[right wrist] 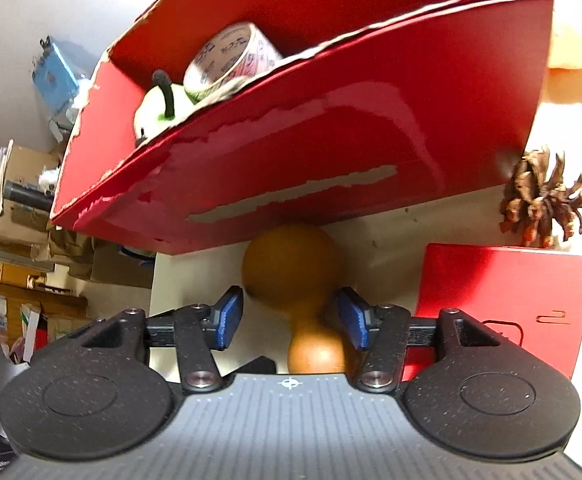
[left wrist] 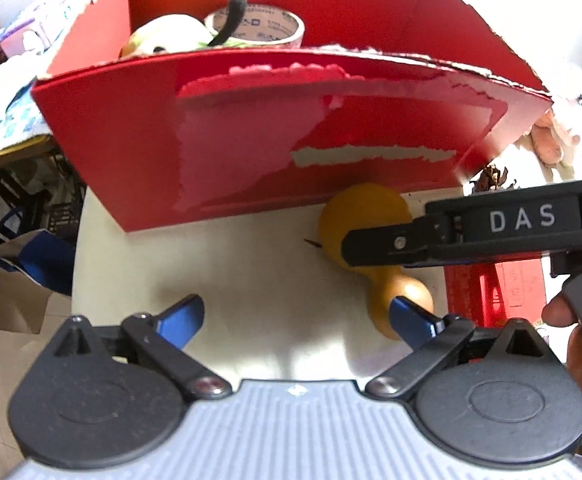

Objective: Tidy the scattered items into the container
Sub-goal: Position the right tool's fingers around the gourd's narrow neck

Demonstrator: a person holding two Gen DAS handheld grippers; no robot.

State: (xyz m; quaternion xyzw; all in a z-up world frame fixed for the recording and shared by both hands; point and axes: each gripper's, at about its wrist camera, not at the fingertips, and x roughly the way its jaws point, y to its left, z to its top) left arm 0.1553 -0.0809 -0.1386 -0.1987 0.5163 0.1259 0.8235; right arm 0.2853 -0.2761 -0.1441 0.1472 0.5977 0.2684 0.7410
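Cardboard, glossy red and torn along its rim, forms the open box that anchors this scene on a pale tabletop. Inside the box, toward its left end, sit a green plush toy with a black stalk and, just right of it, a roll of printed packing tape.

In front of the box's near wall lies an orange-brown, gourd-shaped wooden object. Its large bulb touches or nearly touches the wall; its small bulb points away from the box. So the long axis runs straight out from the box.

The left gripper hovers in front of the box with blue fingers apart and empty; the gourd lies to its right, beside its right finger. The right gripper straddles the gourd's narrow waist, fingers apart on either side, not yet clamped. It is clearly the nearer one and looks aligned to close.

Right of the gourd lie a flat red lid and, nearer the box's right corner, a brown pine cone.
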